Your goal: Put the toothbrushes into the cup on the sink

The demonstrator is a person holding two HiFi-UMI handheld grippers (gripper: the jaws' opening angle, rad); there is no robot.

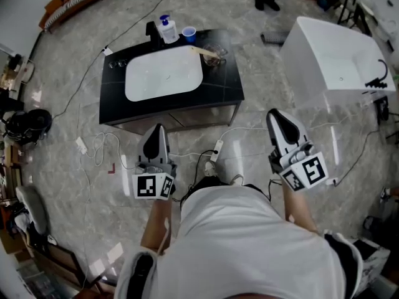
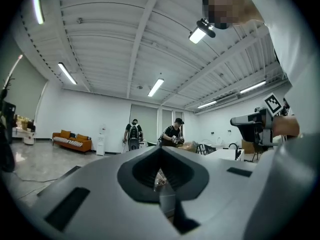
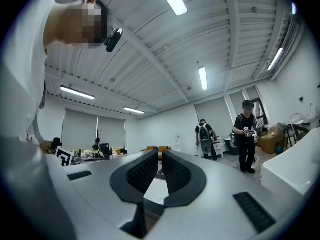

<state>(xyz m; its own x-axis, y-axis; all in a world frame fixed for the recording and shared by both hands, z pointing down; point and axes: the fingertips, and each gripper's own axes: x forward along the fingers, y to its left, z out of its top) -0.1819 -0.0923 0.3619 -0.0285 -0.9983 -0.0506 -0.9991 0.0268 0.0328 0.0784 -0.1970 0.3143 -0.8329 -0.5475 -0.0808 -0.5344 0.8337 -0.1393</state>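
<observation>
The black sink counter with its white basin stands ahead of me on the marble floor. A small blue cup sits at the counter's back edge, next to a soap pump bottle. Toothbrushes lie across a clear dish at the basin's right. My left gripper is short of the counter's front edge, shut and holding nothing. My right gripper hangs further right, off the counter, its jaws together and empty.
A white bathtub stands at the right. Cables and a power strip trail over the floor in front of the counter. Two people stand far off in the room, and an orange sofa lines the far wall.
</observation>
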